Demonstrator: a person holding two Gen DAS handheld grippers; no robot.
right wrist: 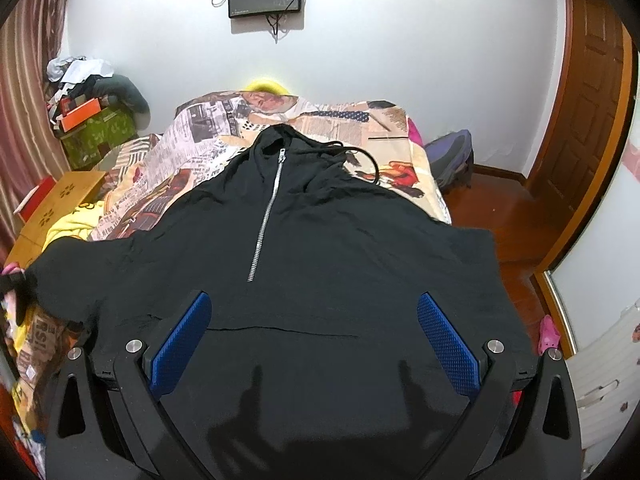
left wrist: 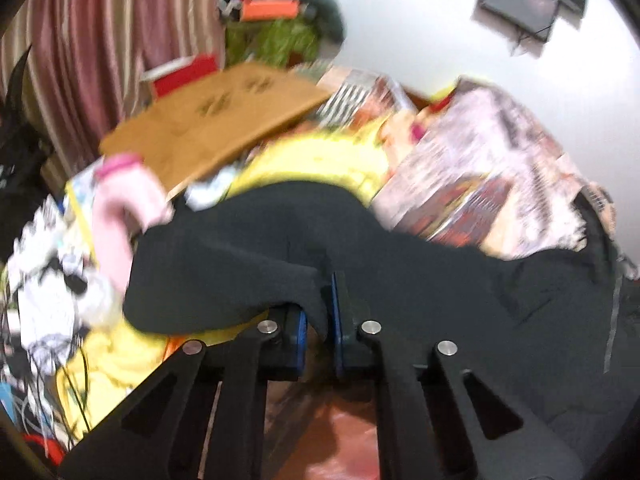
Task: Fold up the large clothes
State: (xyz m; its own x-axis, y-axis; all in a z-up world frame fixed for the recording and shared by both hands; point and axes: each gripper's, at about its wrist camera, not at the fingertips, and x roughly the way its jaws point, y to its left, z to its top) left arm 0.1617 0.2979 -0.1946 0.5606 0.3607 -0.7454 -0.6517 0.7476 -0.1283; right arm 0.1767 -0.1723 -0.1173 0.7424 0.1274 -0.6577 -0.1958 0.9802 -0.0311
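A large black zip-neck hoodie (right wrist: 320, 248) lies front up on the bed, hood toward the wall, its silver zipper (right wrist: 266, 216) running down the chest. My right gripper (right wrist: 314, 312) is open and empty, its blue pads (right wrist: 182, 344) spread above the hoodie's lower front. My left gripper (left wrist: 320, 312) is shut on the hoodie's left sleeve (left wrist: 224, 276) and holds the cuff end lifted; that view is blurred. The held sleeve shows at the left edge of the right wrist view (right wrist: 68, 276).
The bed has a newspaper-print cover (right wrist: 192, 148) and a yellow cloth (left wrist: 316, 160). A wooden lap table (left wrist: 216, 120) and a pink bottle (left wrist: 128, 192) sit at the bed's left side, with clutter and striped curtains (left wrist: 100, 40) beyond. A wooden door (right wrist: 588, 120) stands right.
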